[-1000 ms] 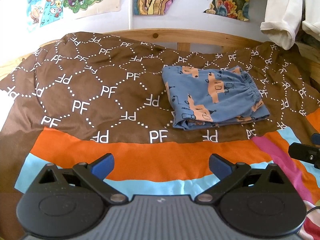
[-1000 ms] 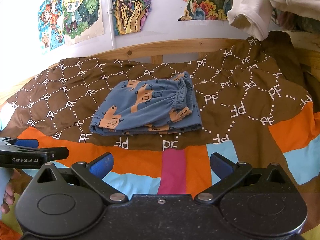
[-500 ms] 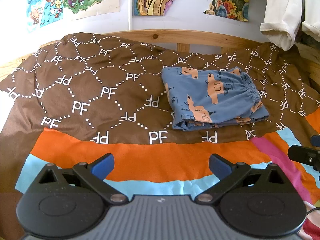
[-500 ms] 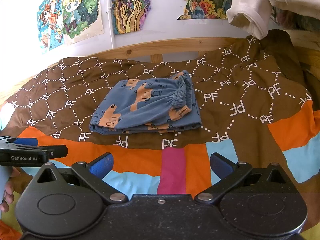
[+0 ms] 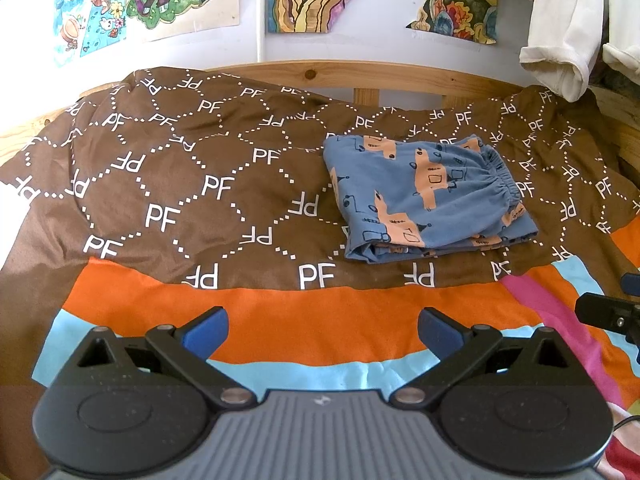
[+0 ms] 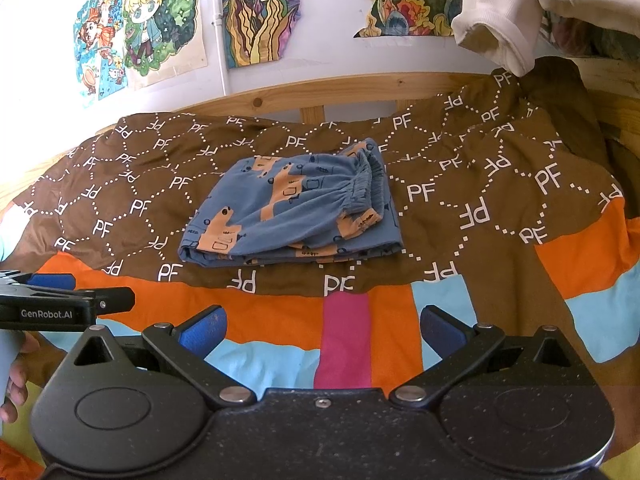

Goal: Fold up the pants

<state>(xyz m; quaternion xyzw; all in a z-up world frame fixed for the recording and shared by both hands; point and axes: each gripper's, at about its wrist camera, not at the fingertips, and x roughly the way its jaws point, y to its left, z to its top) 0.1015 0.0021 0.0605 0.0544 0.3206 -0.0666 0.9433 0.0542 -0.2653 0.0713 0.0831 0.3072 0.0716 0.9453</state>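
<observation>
The blue pants (image 5: 428, 200) with orange prints lie folded in a compact rectangle on the brown PF-patterned bedspread (image 5: 180, 184). They also show in the right wrist view (image 6: 292, 212), waistband to the right. My left gripper (image 5: 322, 326) is open and empty, held back over the orange stripe, well short of the pants. My right gripper (image 6: 322, 326) is open and empty too, over the pink and blue stripes. The left gripper's side also shows at the left edge of the right wrist view (image 6: 60, 304).
A wooden bed rail (image 5: 360, 76) runs along the far side under a wall with drawings (image 6: 260, 8). White clothing (image 5: 560, 40) hangs at the upper right. The striped blanket (image 6: 348, 340) covers the near part of the bed.
Both grippers have drawn back slightly and steadied; the folded pants have not moved.
</observation>
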